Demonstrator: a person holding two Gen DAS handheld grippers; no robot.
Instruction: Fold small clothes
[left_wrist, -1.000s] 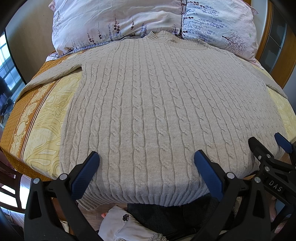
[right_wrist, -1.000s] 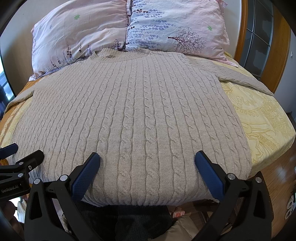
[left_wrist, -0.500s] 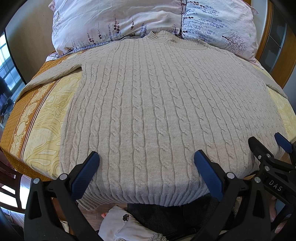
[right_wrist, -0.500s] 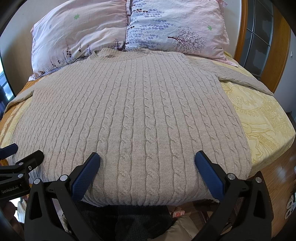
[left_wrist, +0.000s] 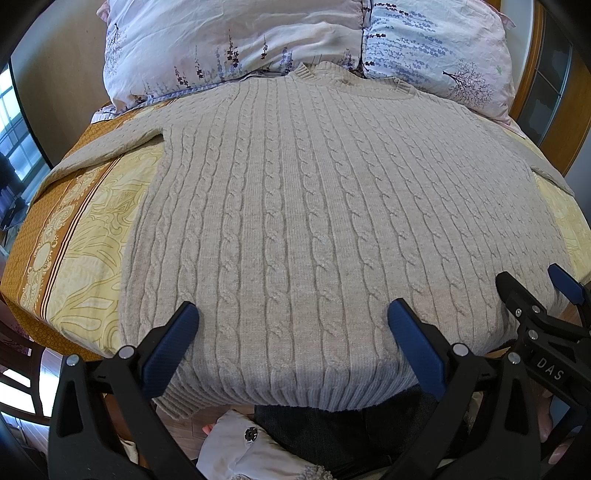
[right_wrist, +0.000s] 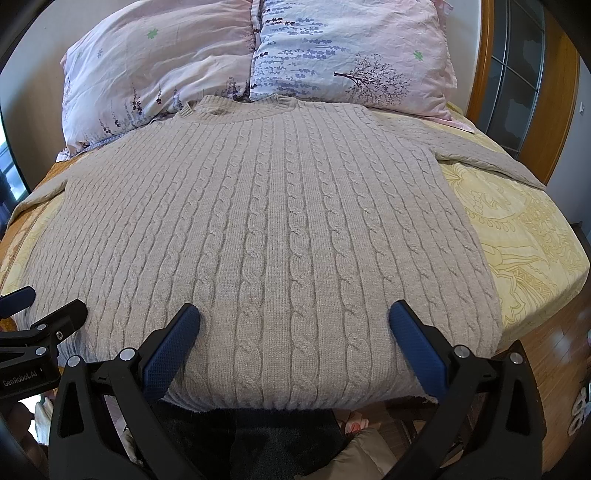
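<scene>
A beige cable-knit sweater (left_wrist: 314, 221) lies flat, front up, on the bed, collar toward the pillows and hem at the near edge; it also shows in the right wrist view (right_wrist: 280, 236). Its sleeves spread out to both sides. My left gripper (left_wrist: 291, 314) is open and empty, hovering just above the hem's left half. My right gripper (right_wrist: 295, 314) is open and empty above the hem's right half. The right gripper also shows at the right edge of the left wrist view (left_wrist: 532, 299), and the left gripper at the left edge of the right wrist view (right_wrist: 40, 314).
Two floral pillows (left_wrist: 229, 40) (right_wrist: 351, 55) lie at the head of the bed. A yellow patterned sheet (right_wrist: 524, 236) covers the bed. A wooden headboard frame (right_wrist: 554, 92) stands at right. The person's dark trousers (left_wrist: 332, 428) are below the bed's near edge.
</scene>
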